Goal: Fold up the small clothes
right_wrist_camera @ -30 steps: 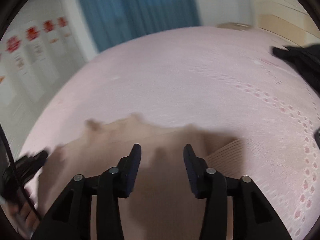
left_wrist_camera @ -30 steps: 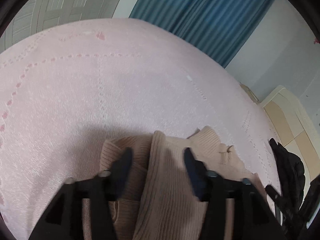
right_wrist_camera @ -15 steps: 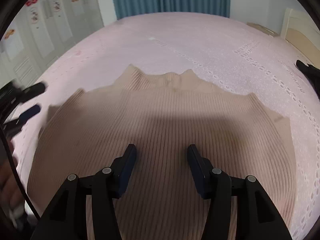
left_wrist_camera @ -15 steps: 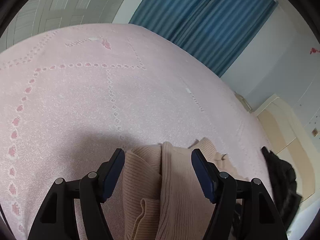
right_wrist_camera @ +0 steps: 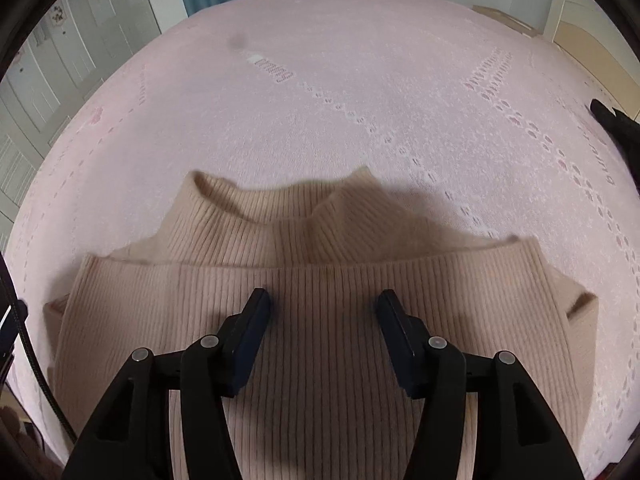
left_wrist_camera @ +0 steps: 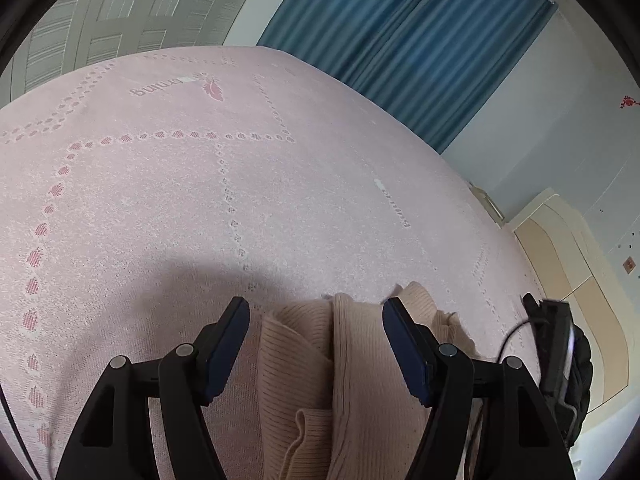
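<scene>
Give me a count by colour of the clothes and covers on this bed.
Beige: 1, the ribbed sweater
Pink: 1, the patterned bedspread
Black: 1, the dark garment at the bed's edge
Total: 3

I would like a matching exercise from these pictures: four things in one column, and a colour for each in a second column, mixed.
Things:
1. sweater
2. bedspread
3. curtain
4. right gripper

Colours:
a. blue
b. black
c. beige
d. pink

Pairs: 1-c, 2-d, 3-a, 4-b
</scene>
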